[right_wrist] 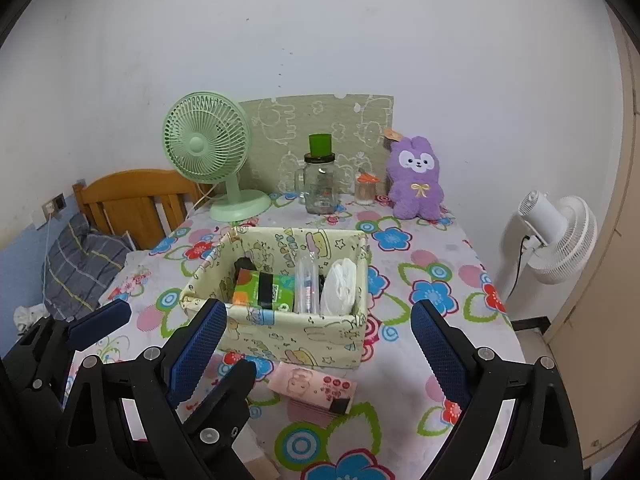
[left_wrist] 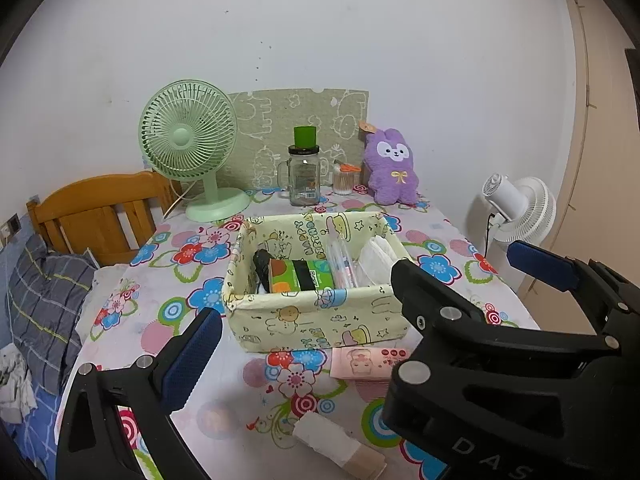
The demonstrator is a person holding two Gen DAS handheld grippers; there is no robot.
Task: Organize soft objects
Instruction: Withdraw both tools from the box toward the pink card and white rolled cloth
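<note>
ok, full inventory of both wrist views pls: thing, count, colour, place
fabric basket: 1, pale yellow cartoon print, table centre
green box: 1, green with black band, inside basket
clear tube pack: 1, transparent, inside basket
white bag: 1, white, basket's right end
pink packet: 1, pink, table in front of basket
tissue roll: 1, white and beige, near table edge
desk fan: 1, mint green, back left
glass jar: 1, clear, green cap, back centre
cotton swab jar: 1, clear, beside plush
plush rabbit: 1, purple, back right
standing fan: 1, white, right of table
table: 1, floral cloth
left gripper: 1, black, blue pads, jaws open
right gripper: 1, black, blue pads, jaws open
</note>
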